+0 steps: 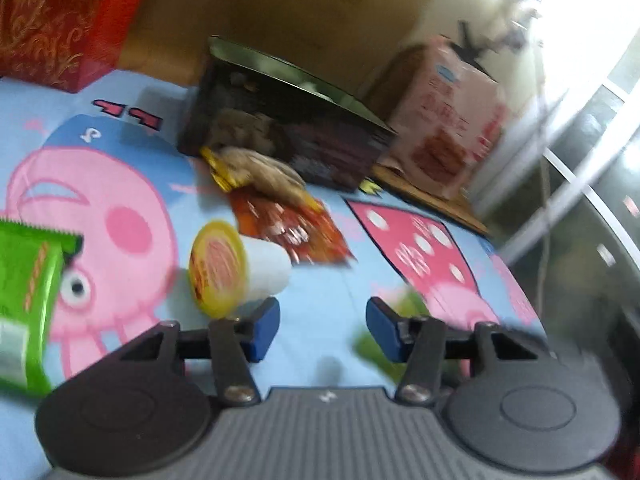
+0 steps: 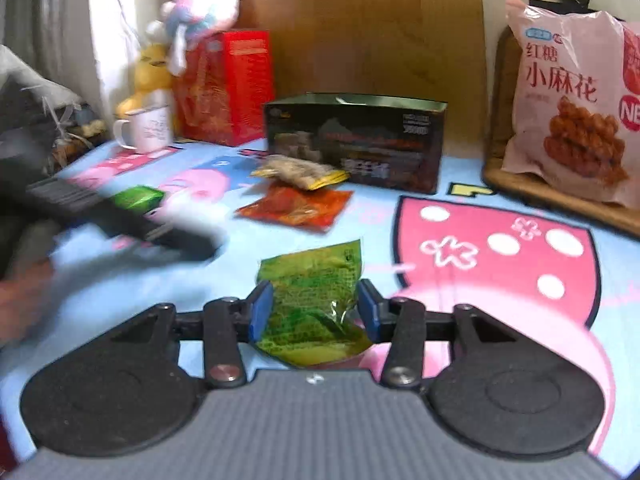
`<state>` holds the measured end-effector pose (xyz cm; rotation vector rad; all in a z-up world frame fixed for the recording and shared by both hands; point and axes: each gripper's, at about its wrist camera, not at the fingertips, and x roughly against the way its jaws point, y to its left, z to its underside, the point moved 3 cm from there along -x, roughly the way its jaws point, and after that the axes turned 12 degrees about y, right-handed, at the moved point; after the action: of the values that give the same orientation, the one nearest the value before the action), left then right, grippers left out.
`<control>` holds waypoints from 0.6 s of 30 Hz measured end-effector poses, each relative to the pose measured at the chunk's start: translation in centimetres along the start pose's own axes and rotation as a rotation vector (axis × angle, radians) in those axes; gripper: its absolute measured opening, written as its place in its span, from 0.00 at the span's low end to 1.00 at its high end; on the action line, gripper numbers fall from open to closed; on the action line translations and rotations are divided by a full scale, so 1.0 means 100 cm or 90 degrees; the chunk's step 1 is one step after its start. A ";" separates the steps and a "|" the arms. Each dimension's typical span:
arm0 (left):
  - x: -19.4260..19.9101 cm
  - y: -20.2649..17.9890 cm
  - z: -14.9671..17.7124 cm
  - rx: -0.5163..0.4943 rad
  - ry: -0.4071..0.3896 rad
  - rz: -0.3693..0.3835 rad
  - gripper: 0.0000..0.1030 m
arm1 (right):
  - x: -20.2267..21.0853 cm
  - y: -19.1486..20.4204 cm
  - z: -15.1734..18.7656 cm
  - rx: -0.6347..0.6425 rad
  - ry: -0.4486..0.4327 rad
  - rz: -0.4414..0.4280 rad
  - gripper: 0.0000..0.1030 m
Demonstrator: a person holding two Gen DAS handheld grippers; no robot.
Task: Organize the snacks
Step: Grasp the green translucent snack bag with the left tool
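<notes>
In the right wrist view a crinkled green snack packet [image 2: 310, 300] lies on the cartoon bedsheet [image 2: 500, 216] between the blue pads of my right gripper [image 2: 315, 309]. The pads stand right at its side edges and I see no squeeze, so it is open. In the left wrist view my left gripper [image 1: 324, 328] is open with only sheet between its fingers. A white cup with a yellow lid [image 1: 224, 268] lies on its side just beyond the left fingertip [image 1: 264, 326]. A red-orange packet [image 1: 292, 228] and a beige-yellow packet [image 1: 256, 168] lie further off, before an open dark box [image 1: 288, 136].
A green carton [image 1: 28, 300] lies at the left edge, a red box [image 1: 60, 20] at the back left. A pink bag [image 2: 576, 112] stands on a wooden tray [image 2: 560, 196] at the right. A mug [image 2: 148, 128] and plush toys [image 2: 200, 12] stand back left. A person's hand [image 2: 24, 300] holds the blurred left gripper [image 2: 200, 244].
</notes>
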<state>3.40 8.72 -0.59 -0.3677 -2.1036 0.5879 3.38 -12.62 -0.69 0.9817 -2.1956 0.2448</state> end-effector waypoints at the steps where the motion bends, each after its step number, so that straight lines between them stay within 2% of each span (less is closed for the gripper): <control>1: -0.001 0.000 -0.004 0.013 0.005 0.013 0.48 | 0.003 0.001 0.004 0.001 0.005 -0.004 0.61; 2: 0.000 -0.004 -0.006 0.012 0.009 0.036 0.49 | 0.006 0.002 0.007 0.000 0.004 -0.003 0.65; 3: 0.000 -0.010 -0.007 -0.001 0.010 0.047 0.52 | 0.010 0.002 0.010 0.002 0.000 0.000 0.70; 4: 0.000 -0.016 -0.006 -0.019 0.009 0.048 0.56 | 0.011 0.003 0.013 0.007 -0.001 0.001 0.72; 6: -0.007 -0.029 0.000 -0.049 0.021 0.051 0.60 | 0.009 0.004 0.019 0.014 0.012 0.002 0.72; 8: -0.019 -0.034 0.008 -0.054 0.053 0.066 0.60 | 0.008 0.010 0.021 0.036 0.012 0.002 0.71; 9: -0.023 -0.033 0.012 -0.050 0.063 0.070 0.61 | 0.007 0.014 0.021 0.049 0.013 0.003 0.62; 13: -0.020 -0.031 0.018 -0.038 0.051 0.090 0.67 | 0.000 0.034 0.018 0.099 0.004 0.011 0.30; 16: -0.016 -0.022 0.018 -0.006 0.041 0.102 0.66 | -0.004 0.043 0.015 0.119 -0.009 0.012 0.22; 18: -0.013 -0.019 0.016 0.007 0.035 0.093 0.60 | -0.005 0.046 0.011 0.123 -0.018 0.012 0.21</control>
<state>2.67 6.06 -1.23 -0.5296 -2.0314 0.6672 -0.26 -9.61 -1.39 1.0755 -2.2388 0.4621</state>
